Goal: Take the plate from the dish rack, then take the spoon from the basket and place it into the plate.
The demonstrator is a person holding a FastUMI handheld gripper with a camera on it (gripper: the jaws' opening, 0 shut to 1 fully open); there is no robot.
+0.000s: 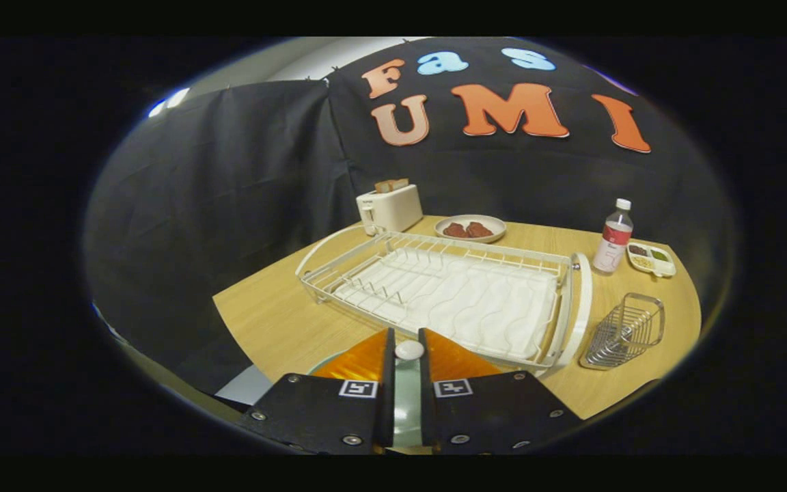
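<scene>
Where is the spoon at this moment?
In the gripper view, the spoon sits between the fingers of the gripper, just in front of the dish rack, above a pale plate.

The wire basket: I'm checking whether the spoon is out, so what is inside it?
Nothing shows through the wire basket. The gripper holds a white spoon between its fingers.
</scene>
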